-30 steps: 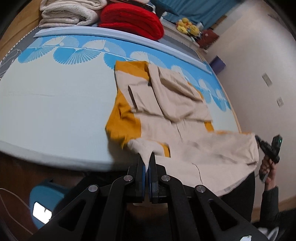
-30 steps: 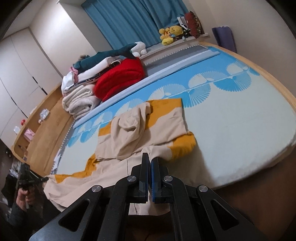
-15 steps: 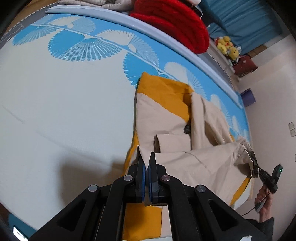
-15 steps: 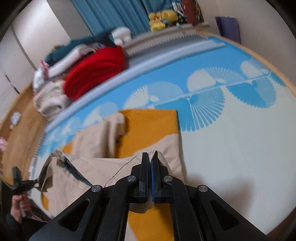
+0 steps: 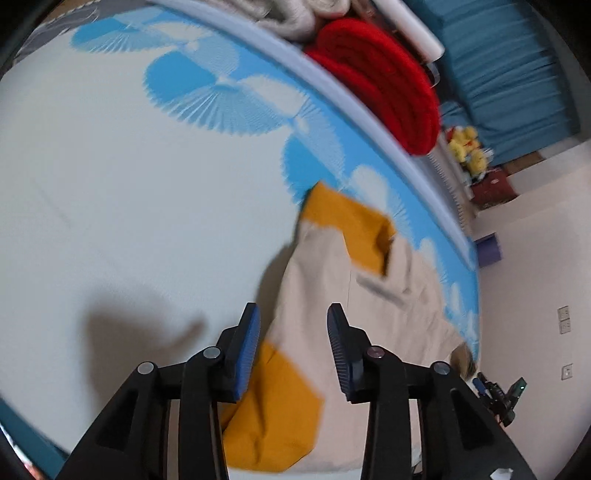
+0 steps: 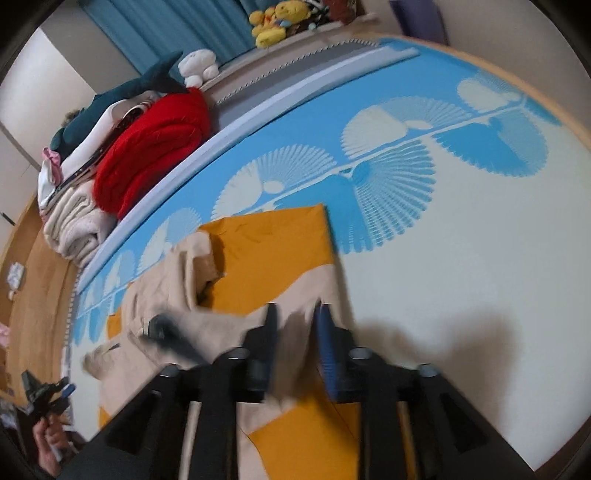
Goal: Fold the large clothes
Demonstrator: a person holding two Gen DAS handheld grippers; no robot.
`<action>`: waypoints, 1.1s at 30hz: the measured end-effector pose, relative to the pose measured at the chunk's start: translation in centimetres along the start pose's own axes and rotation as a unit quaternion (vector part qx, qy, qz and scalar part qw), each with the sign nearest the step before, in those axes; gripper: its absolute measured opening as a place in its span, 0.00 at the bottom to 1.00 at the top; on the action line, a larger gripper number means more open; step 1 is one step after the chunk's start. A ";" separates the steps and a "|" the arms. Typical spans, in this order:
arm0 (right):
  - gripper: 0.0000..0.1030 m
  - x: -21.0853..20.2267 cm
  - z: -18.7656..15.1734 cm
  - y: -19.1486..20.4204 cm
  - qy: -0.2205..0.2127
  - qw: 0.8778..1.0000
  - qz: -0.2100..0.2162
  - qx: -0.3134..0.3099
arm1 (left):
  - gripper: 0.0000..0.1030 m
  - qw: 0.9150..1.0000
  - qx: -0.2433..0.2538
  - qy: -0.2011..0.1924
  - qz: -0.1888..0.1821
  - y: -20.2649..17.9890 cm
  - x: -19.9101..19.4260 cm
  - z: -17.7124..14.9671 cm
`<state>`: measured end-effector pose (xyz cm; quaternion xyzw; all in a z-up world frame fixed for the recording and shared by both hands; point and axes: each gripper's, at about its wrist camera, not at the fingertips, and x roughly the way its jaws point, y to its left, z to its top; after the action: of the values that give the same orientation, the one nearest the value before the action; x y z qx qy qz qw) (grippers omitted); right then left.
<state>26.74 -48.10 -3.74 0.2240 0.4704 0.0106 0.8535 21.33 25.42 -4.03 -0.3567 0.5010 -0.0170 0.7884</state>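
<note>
A beige and mustard garment (image 5: 332, 280) lies folded over on the bed mat (image 5: 110, 184). My left gripper (image 5: 293, 332) hovers just above its left edge. The jaws are opening, with cloth below them and nothing pressed between the pads. My right gripper (image 6: 295, 332) is over the garment (image 6: 266, 251) near its right edge. Its jaws are also opening, and a blurred beige fold hangs loose between the fingers. Each wrist view shows the other gripper small at the frame's edge: the right gripper (image 5: 480, 384) and the left gripper (image 6: 66, 389), the latter in a hand.
A red blanket (image 6: 155, 147) and folded beige blankets (image 6: 74, 225) are stacked along the far side of the bed. Plush toys (image 6: 273, 22) sit beneath a blue curtain (image 5: 517, 74). A wooden floor (image 6: 33, 277) runs along the left, and a wall with sockets (image 5: 563, 314) stands on the right.
Both grippers carried the garment's near hem forward and down over its upper part. They were shut on the cloth and have now opened and let it go.
</note>
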 end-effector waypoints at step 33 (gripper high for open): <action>0.06 2.2 -4.8 2.0 0.093 0.984 -0.050 -0.143 | 0.03 0.979 0.143 0.085 0.116 -5.2 6.2 -3.2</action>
<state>24.44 -44.00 -6.90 0.0737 0.5522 0.0557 0.8286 23.62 17.39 -6.63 -0.1768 0.5963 -0.0271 0.7826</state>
